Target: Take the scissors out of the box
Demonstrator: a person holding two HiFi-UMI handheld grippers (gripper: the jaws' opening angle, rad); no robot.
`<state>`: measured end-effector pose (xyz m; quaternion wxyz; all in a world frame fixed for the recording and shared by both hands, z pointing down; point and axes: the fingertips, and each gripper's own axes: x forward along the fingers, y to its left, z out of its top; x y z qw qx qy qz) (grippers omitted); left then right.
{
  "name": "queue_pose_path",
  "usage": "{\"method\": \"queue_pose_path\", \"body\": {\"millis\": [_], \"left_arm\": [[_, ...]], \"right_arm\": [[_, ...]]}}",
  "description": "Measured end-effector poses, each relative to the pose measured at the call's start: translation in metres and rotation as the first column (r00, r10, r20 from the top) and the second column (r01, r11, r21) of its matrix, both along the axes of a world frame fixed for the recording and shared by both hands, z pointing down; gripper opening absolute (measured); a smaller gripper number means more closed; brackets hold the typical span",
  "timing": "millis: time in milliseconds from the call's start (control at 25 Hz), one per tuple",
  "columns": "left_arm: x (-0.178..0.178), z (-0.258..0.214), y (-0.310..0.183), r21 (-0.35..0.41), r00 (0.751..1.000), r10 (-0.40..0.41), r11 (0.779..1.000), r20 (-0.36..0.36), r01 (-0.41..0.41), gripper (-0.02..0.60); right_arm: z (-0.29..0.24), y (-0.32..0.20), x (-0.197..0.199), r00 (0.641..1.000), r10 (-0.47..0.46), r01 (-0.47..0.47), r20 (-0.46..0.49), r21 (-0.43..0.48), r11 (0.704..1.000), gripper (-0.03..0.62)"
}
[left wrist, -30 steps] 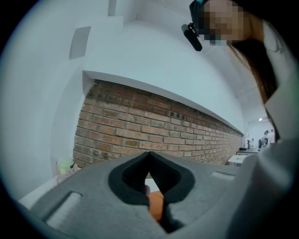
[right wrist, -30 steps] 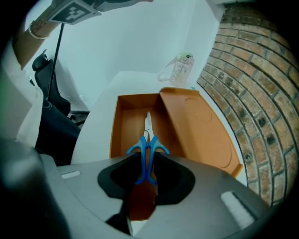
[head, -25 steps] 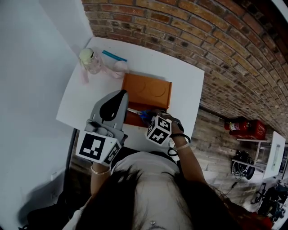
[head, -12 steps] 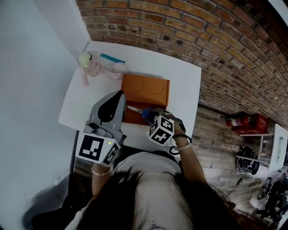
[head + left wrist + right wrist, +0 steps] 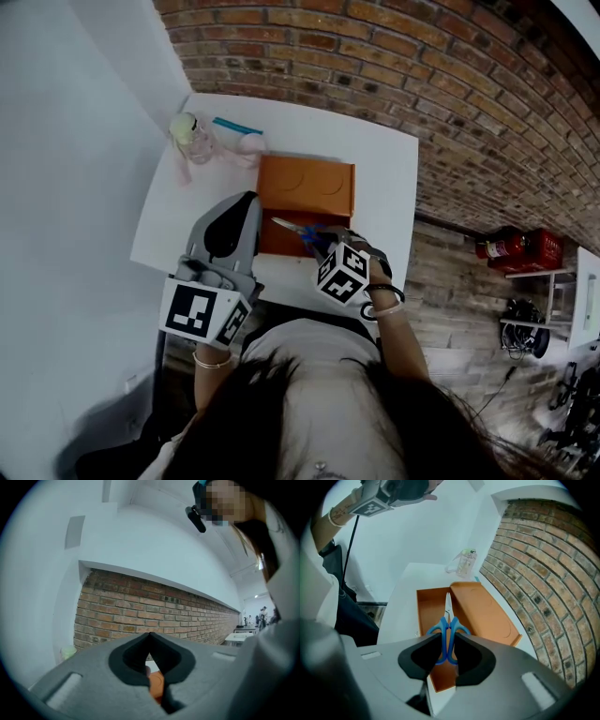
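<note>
Scissors (image 5: 449, 620) with blue handles sit clamped in the right gripper (image 5: 449, 644). Its fingers are drawn in narrow on the two handle loops, and the steel blades run straight out ahead of them over the open box. In the head view the blades point toward 10 o'clock. Whether the tips touch the box I cannot tell.

A brick wall (image 5: 394, 66) curves round the scene from 12 to 3 o'clock, with a plain white wall at 9. The white table (image 5: 380, 178) stands in the corner between them.

The orange box (image 5: 307, 187) lies near the table's middle, toward its 6 o'clock edge. Its lid (image 5: 485, 611) is folded back flat at 12 o'clock in the head view, and the tray (image 5: 427, 613) lies nearer the person.

The left gripper (image 5: 249, 199) hangs at about 7 o'clock of the box, level and apart from it. Its fingers meet at the tips with nothing held between them — only a sliver of orange shows through the gap behind.

At the table's 10 o'clock corner stands a small clear bottle (image 5: 192, 136) with a pale cap. A pink bundle (image 5: 248, 142) lies just beside it at 3 o'clock, and a thin teal strip (image 5: 236, 126) lies behind the two.
</note>
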<state>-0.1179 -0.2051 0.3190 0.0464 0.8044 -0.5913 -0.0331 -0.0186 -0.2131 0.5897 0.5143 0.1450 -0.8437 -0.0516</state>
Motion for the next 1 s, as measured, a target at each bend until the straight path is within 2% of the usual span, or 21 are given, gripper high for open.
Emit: {"method": "queue_pose_path", "body": {"millis": [560,1000], "left_arm": [[-0.001,-0.013,0.026,0.01,0.998,0.062,0.998,0.015,-0.062,0.0],[-0.008,-0.02,0.054,0.02,0.996,0.088,0.996,0.021,-0.089,0.0]], "right_arm": [[-0.026,0.016,0.006,0.989,0.126,-0.131,0.07,0.062,0.989,0.095],[-0.052,0.035,0.003,0.954,0.233,-0.251,0.188,0.075,0.965,0.095]]}}
